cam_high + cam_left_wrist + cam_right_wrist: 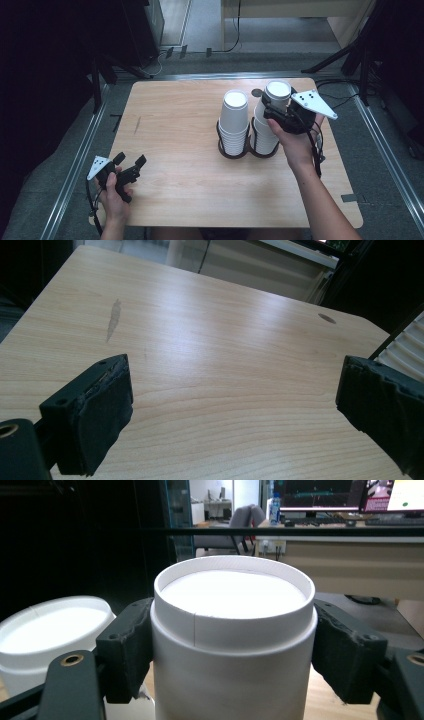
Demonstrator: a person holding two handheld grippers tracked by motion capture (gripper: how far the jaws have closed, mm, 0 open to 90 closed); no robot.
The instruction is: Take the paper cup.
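Two white cup stacks [234,122], unmarked, right gripper [274,106] clamping top cup [232,630]

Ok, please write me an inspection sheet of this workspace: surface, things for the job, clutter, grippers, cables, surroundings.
Surface: wooden table, one dark smear near its far left part, a round hole by the far edge.
Job's things: two stacks of upside-down white paper cups, left stack and right stack, each in a dark ring holder.
Clutter: nothing seen.
Grippers: left gripper open, jaws wide apart over bare wood; right gripper shut on the top cup of the right stack.
Cables: one trails from each gripper; more lie on the floor beyond the table.
Surroundings: dark stands, grey floor, desks with monitors behind.
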